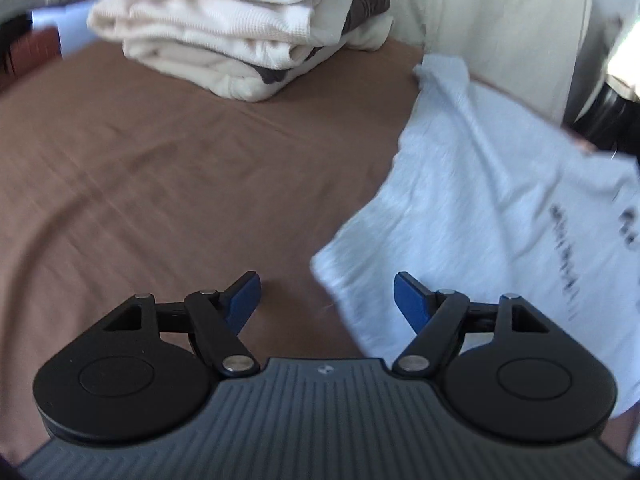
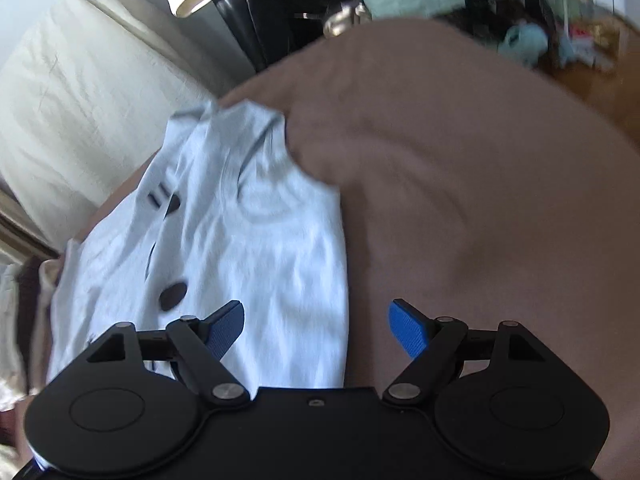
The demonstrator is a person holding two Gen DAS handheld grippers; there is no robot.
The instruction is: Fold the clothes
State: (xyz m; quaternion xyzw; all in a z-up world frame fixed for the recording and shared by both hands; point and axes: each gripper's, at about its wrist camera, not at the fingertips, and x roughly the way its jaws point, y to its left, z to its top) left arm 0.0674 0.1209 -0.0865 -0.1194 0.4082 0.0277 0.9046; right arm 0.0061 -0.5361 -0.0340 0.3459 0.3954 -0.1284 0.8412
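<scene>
A pale blue T-shirt (image 1: 492,200) with dark print lies partly folded on the brown bedsheet (image 1: 160,184). In the left wrist view it fills the right side, its near corner just beyond my left gripper (image 1: 327,300), which is open and empty above the sheet. In the right wrist view the same T-shirt (image 2: 248,240) lies left of centre. My right gripper (image 2: 316,330) is open and empty, its left finger over the shirt's right edge and its right finger over bare sheet (image 2: 480,200).
A stack of folded cream and white clothes (image 1: 240,32) sits at the far side of the bed. A cream pillow (image 2: 80,92) lies along the left edge. Dark furniture and clutter (image 2: 540,40) stand beyond the bed.
</scene>
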